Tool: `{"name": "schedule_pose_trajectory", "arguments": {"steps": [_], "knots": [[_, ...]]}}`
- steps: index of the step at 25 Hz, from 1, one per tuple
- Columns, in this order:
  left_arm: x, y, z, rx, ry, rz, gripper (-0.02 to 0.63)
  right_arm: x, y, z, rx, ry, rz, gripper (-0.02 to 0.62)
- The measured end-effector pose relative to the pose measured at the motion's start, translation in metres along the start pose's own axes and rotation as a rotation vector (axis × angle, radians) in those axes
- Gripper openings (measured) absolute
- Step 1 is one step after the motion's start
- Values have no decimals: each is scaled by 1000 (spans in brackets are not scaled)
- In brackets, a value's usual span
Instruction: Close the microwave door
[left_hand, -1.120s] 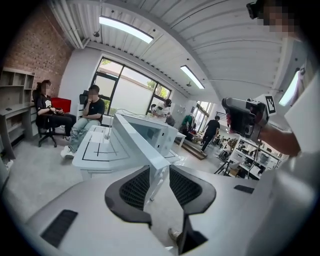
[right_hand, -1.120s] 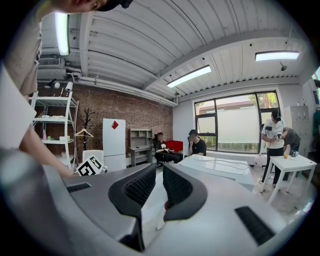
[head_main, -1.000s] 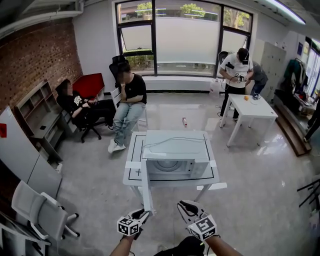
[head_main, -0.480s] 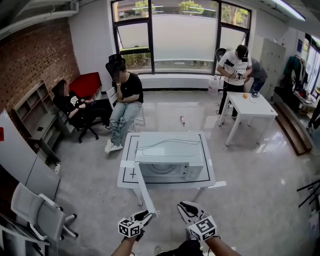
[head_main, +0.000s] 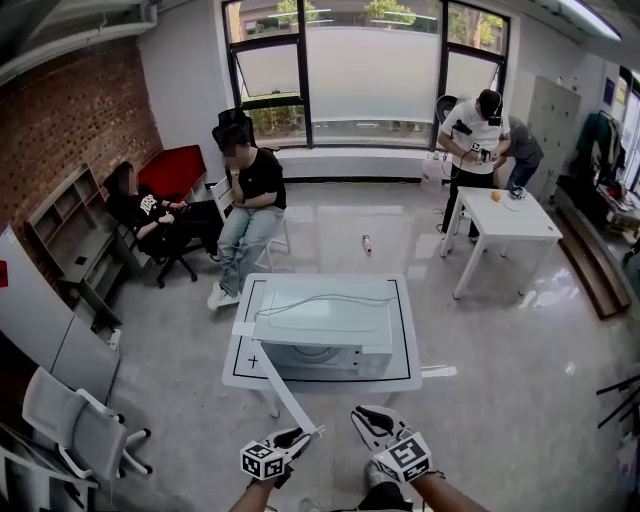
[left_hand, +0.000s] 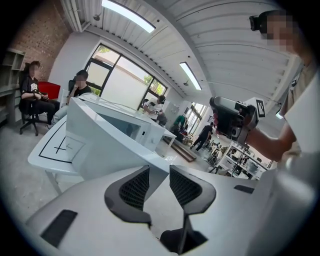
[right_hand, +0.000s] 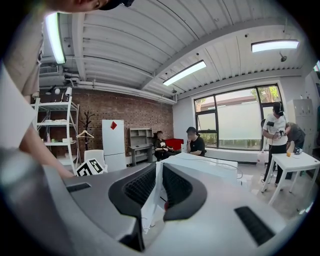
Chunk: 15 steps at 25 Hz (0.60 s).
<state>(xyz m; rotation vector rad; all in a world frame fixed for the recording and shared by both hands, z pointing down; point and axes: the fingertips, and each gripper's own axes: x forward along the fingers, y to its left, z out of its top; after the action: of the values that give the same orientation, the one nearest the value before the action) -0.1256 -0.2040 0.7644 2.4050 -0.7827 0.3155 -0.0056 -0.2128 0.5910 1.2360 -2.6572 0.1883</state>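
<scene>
A white microwave stands on a white table in the middle of the room. Its door hangs open and sticks out towards me, slanting right. My left gripper is at the door's free end, jaws a little apart with nothing clamped. In the left gripper view the door fills the space just ahead of the left gripper. My right gripper hangs to the right of the door, open. The right gripper view shows the door edge-on beyond the right gripper.
Two people sit at the back left. Another stands by a small white table at the back right. A white chair is at my lower left, and a small bottle lies on the floor beyond the microwave.
The door's free end has swung to the right, with my left gripper following it. The head view has come nearer to the table. The right gripper has barely moved.
</scene>
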Motion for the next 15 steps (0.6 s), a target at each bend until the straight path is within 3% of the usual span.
{"name": "schedule_pose_trajectory", "arguments": {"steps": [5,15], "knots": [[29,-8,20,-12,-49,-16,117,0,-36,4,-17,-5,15,31],[90,-10,52,-7,-56,27,117,-7,-100,11,-37,-5,37,31]]}}
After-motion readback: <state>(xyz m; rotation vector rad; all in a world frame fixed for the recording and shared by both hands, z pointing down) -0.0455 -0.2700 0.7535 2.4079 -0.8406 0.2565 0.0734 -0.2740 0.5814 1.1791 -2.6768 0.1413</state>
